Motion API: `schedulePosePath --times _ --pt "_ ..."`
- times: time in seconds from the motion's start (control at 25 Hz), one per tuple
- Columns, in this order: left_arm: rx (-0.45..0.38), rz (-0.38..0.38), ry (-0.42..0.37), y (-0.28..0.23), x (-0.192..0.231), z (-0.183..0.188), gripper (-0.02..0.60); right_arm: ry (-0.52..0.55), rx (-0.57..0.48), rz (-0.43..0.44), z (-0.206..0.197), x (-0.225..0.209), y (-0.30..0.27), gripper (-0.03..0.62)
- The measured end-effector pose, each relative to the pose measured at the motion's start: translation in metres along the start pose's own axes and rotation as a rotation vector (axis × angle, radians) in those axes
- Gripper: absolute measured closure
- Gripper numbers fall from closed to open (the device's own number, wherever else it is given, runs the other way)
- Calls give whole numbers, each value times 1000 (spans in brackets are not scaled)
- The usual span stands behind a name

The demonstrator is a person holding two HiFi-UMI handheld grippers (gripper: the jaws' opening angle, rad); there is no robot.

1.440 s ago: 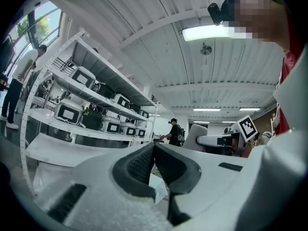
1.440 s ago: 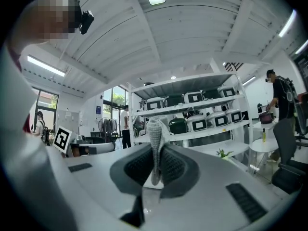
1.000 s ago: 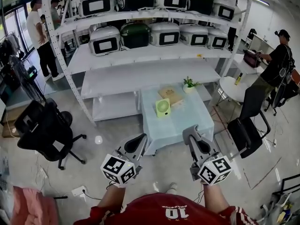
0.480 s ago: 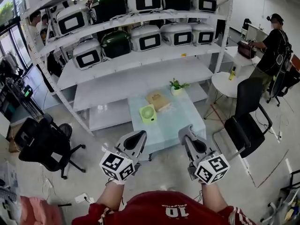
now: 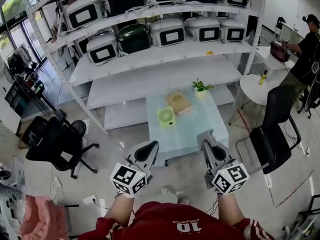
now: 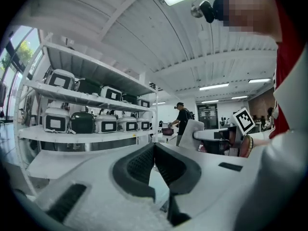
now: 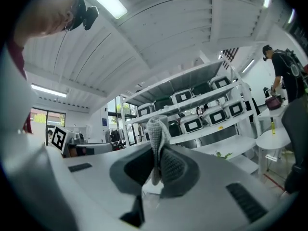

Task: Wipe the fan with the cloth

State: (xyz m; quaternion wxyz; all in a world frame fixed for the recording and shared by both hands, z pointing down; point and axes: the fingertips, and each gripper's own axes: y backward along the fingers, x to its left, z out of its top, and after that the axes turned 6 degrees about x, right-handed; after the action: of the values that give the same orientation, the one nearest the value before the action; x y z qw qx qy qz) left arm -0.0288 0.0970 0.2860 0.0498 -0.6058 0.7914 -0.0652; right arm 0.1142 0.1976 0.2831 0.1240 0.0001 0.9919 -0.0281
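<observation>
cloth (image 7: 155, 130) in rt gripper (image 5: 205, 134) — fan (image 5: 166, 117) on table (image 5: 200, 126)

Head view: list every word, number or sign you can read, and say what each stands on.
"10": white digits on the person's red shirt.
Square black-and-white markers on the left gripper and right gripper cubes: patterns, no letters.
Print on the flat brown box on the pale blue table: too small to read.
</observation>
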Motion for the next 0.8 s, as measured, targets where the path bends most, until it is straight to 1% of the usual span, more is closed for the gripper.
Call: schedulePosePath --times 0.08,0.12,0.24,0.32,0.48,0.56,0.64,0.72,0.8 --pt "7 35 -9 -1 16 -6 581 -14 0 34 -2 1 -19 576" --pt "4 46 5 -2 25 -10 581 -13 3 50 -3 3 -28 576" --pt "-6 62 80 -4 52 -22 581 23 39 87 -7 9 -55 576" --pt "-20 74 101 -6 70 -23 581 52 68 104 -6 8 -73 576" --pt "-54 79 116 -10 105 -19 581 85 106 105 -4 4 -112 576" --pt "-53 73 86 -14 124 -21 581 95 103 106 1 7 -129 576" --pt "-48 88 69 -19 148 -27 581 106 104 104 6 8 -144 576" --pt "-63 95 115 -23 169 -32 581 114 118 88 5 5 -154 576" --pt "-86 71 169 -29 179 -33 581 114 135 68 1 0 -163 576"
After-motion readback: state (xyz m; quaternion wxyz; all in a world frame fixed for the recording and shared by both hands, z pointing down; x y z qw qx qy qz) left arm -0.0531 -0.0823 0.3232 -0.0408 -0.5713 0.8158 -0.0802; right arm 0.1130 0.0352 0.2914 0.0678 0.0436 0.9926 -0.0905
